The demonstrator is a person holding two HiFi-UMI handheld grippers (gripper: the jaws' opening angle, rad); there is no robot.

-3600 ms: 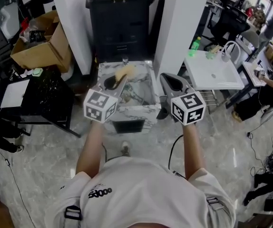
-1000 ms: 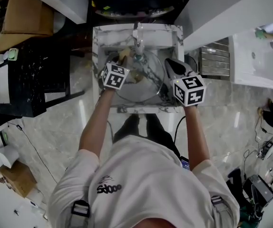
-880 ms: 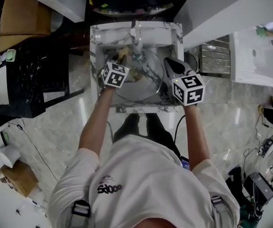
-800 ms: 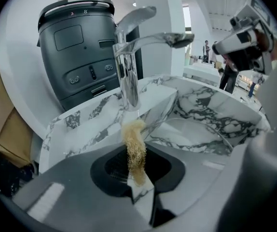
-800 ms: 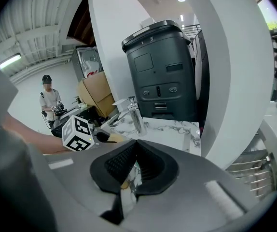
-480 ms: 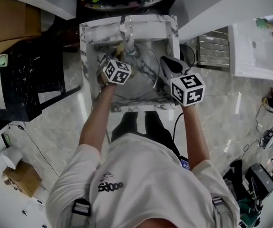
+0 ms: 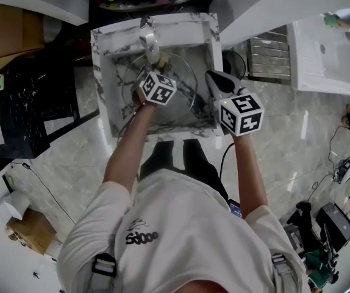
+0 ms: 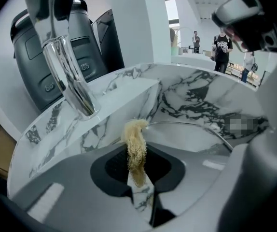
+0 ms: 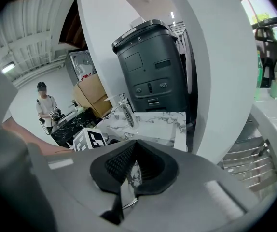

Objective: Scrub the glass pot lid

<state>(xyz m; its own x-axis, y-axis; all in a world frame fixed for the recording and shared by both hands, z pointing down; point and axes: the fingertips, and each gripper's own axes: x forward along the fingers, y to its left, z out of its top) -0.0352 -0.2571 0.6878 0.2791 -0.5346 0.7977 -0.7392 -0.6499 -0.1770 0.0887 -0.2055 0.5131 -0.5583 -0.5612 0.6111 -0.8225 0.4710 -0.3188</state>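
A glass pot lid [image 7: 176, 112] with a metal rim stands tilted in the marble sink [image 7: 102, 72]. My left gripper [image 7: 149, 72] is over the lid's upper left, under the faucet [image 7: 149, 36]. In the left gripper view the left gripper [image 8: 137, 175] is shut on a tan fibrous scrubber [image 8: 135, 149], with the glass pot lid's rim [image 8: 196, 128] curving just beyond it. My right gripper [image 7: 210, 75] is at the lid's right edge. In the right gripper view the right gripper [image 9: 131, 175] is shut on the glass pot lid's rim [image 9: 127, 199].
A black bin [image 9: 153, 66] stands behind the sink between white columns. A black table [image 7: 35, 102] and a cardboard box [image 7: 7, 35] are to the left, a second white sink [image 7: 324, 54] to the right. People stand far off in both gripper views.
The left gripper with the scrubber has moved rightward across the lid. The right gripper has stayed on the lid's right edge. The head view has tilted further down over the sink.
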